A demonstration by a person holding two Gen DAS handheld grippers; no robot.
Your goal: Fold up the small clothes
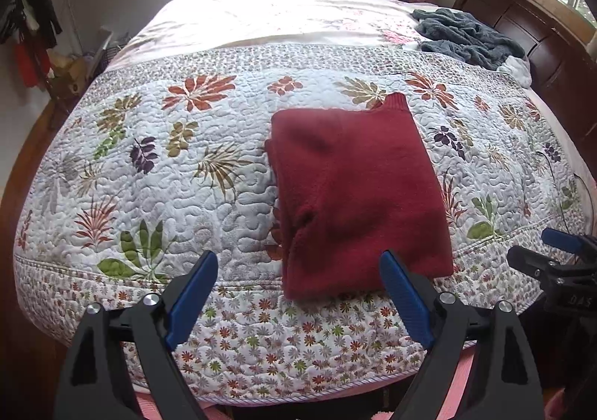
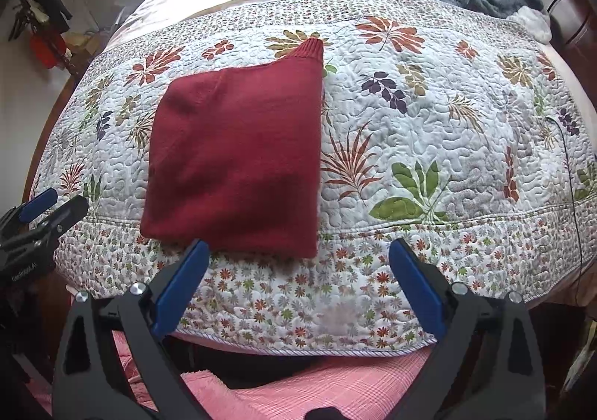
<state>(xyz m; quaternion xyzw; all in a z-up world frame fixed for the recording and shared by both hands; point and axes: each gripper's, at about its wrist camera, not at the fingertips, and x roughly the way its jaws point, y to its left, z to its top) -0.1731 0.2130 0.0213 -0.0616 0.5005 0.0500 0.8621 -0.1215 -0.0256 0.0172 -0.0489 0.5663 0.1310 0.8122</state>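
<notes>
Daylight from wood-framed windows is falling on a bed whose white quilted coverlet with printed leaves and flowers (image 1: pixel 156 173) is carrying a dark red knitted sweater folded into a thick rectangle (image 1: pixel 358 192). It is lying near the bed's near edge, long axis running from that edge toward the far side, ribbed cuff (image 2: pixel 311 48) poking out at its far corner. Both tools are hovering off the near edge, jaws apart and empty: the left tool (image 1: pixel 298 285) is facing the sweater's near left corner, the right tool (image 2: pixel 298 270) its near right corner, about equally close. A crumpled grey fleece (image 1: pixel 466 35) is resting at the far right corner. Small white lettering on each tool's body is too blurred to read.
</notes>
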